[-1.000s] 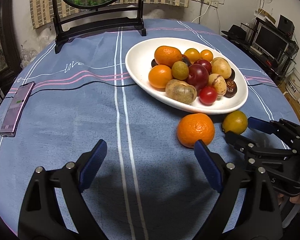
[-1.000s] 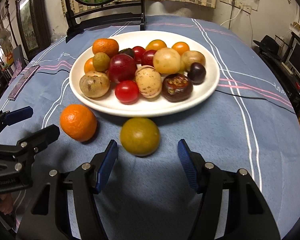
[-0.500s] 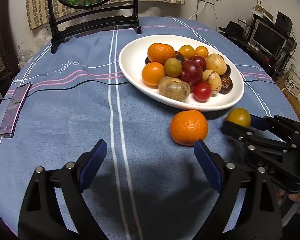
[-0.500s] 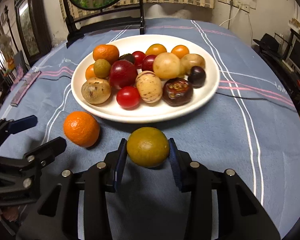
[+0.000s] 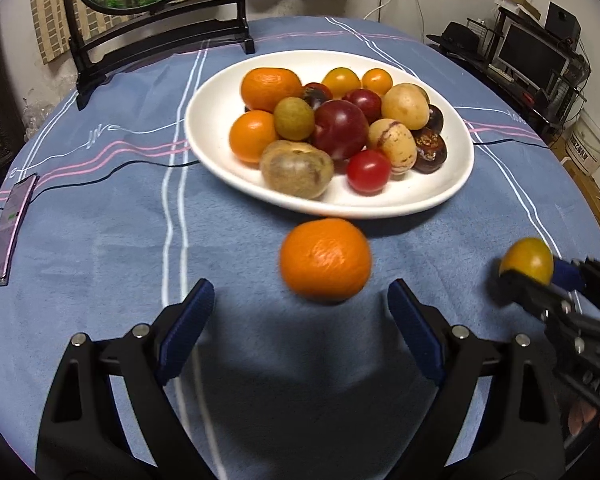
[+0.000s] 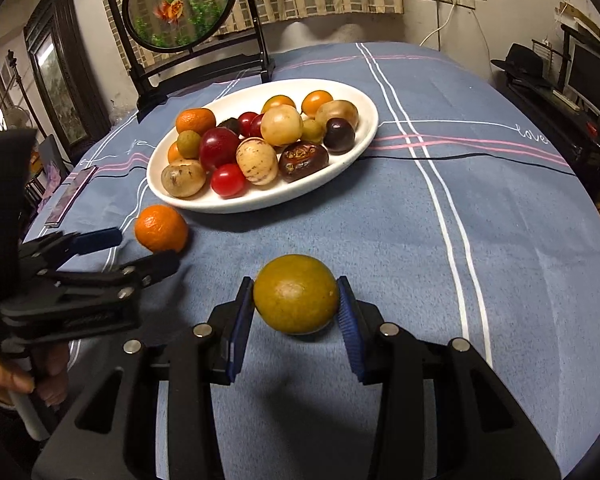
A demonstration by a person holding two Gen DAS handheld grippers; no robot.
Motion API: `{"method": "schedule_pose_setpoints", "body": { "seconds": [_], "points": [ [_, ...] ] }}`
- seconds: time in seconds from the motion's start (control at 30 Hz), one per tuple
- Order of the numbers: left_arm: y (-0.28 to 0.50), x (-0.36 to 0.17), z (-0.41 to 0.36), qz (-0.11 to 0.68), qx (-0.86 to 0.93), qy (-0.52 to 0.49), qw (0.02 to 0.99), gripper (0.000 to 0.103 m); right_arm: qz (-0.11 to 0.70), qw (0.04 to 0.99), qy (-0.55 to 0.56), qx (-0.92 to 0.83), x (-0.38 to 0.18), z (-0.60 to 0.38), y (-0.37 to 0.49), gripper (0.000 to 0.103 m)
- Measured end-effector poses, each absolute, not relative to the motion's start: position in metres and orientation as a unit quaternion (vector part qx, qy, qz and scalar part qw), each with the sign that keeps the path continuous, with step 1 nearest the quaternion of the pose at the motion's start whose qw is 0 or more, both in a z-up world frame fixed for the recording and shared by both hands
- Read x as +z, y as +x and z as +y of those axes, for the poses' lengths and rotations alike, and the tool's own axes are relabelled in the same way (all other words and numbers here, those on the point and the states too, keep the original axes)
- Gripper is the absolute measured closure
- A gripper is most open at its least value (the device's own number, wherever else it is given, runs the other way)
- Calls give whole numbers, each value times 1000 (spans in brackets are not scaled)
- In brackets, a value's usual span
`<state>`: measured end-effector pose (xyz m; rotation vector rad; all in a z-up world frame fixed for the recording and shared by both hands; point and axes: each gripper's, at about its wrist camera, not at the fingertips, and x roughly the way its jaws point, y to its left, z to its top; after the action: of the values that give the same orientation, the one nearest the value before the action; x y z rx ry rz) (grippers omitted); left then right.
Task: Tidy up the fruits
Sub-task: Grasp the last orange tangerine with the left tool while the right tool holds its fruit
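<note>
A white oval plate (image 5: 216,120) (image 6: 364,136) holds several fruits on the blue tablecloth. A loose orange mandarin (image 5: 326,266) (image 6: 161,229) lies on the cloth in front of the plate. My left gripper (image 5: 300,316) is open, its blue pads either side of and just short of the mandarin; it also shows in the right wrist view (image 6: 136,248). My right gripper (image 6: 296,304) is shut on a yellow-green fruit (image 6: 296,294) (image 5: 527,260) and holds it above the cloth, to the right of the mandarin.
A phone (image 5: 10,236) lies near the table's left edge. A black-framed round screen (image 5: 156,4) stands at the back of the table. A thin black cable (image 6: 460,158) runs across the cloth by the plate. Shelves and a monitor (image 5: 540,52) stand to the right.
My right gripper closed on the yellow-green fruit and lifted it back from the plate. My left gripper moved toward the mandarin, still open.
</note>
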<state>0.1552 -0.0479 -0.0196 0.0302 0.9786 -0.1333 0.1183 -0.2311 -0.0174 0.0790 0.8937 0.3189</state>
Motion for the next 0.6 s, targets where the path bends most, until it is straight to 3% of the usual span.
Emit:
{"method": "schedule_pose_setpoints", "body": {
  "seconds": [0.3,0.43,0.6],
  "points": [
    [174,-32,-59,492,-60,21,868,23,434,886,45,156,-22,-235,118,62],
    [174,-29,-59,484,-67,29,872,57,434,886,46,155,-23,-235,118,62],
    [170,-27,-55,488,-72,20,870,57,434,887,43,154,-23,-233,116,62]
  ]
}}
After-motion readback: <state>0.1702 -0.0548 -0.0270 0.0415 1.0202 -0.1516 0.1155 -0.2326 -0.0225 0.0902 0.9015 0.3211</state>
